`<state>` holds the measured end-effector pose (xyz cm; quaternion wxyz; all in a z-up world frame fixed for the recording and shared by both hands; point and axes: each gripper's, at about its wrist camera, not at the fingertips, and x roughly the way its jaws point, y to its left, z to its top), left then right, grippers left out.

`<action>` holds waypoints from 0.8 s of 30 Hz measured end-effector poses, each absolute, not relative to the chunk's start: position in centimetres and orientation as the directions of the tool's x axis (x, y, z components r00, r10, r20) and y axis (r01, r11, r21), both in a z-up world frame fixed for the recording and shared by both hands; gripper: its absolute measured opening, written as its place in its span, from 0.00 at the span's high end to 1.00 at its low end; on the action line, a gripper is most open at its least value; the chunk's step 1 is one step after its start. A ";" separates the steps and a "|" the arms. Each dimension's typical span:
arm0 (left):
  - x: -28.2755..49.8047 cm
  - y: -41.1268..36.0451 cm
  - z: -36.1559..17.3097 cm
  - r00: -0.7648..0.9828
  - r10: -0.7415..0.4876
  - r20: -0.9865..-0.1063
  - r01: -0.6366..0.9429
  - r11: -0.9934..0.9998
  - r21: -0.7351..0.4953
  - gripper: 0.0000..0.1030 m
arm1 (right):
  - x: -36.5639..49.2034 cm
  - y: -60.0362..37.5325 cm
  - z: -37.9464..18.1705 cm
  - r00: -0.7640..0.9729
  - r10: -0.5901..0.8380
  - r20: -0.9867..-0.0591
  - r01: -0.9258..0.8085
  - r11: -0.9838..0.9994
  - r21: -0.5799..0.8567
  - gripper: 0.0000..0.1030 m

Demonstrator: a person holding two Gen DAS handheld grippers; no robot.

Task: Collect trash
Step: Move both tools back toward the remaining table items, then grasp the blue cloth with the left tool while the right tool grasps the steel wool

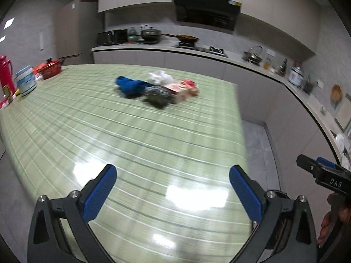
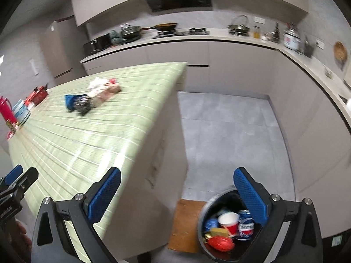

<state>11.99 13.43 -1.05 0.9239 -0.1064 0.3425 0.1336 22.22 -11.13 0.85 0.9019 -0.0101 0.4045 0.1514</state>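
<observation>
A heap of trash lies mid-table on the green striped tabletop (image 1: 153, 153): a blue crumpled wrapper (image 1: 130, 86), a dark shiny wrapper (image 1: 157, 97), white crumpled paper (image 1: 160, 77) and a pink-red packet (image 1: 184, 88). The heap also shows in the right wrist view (image 2: 92, 97). My left gripper (image 1: 173, 184) is open and empty above the near part of the table, well short of the heap. My right gripper (image 2: 177, 188) is open and empty beyond the table's right edge, above a black bin (image 2: 204, 225) on the floor that holds a cup (image 2: 229, 221), cans and red trash.
At the table's left end stand a red thermos (image 1: 5, 72), a white tub (image 1: 26, 82) and a red pot (image 1: 51, 68). A kitchen counter (image 1: 197, 50) with pans and a stove runs behind and right. A brown mat (image 2: 186, 223) lies by the bin.
</observation>
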 end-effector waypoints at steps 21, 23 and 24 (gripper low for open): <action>15.7 29.3 -3.3 0.687 0.201 -0.698 -0.361 0.928 -0.088 0.00 | 28.2 10.4 -0.2 0.561 0.371 -0.740 -0.384 0.909 0.164 0.16; 16.4 30.3 -3.6 0.687 0.192 -0.701 -0.355 0.930 -0.092 0.00 | 29.0 12.0 -0.6 0.548 0.381 -0.745 -0.386 0.905 0.178 0.20; 16.8 30.7 -3.8 0.685 0.188 -0.704 -0.350 0.932 -0.091 0.00 | 29.4 12.6 -0.8 0.545 0.383 -0.746 -0.388 0.904 0.181 0.20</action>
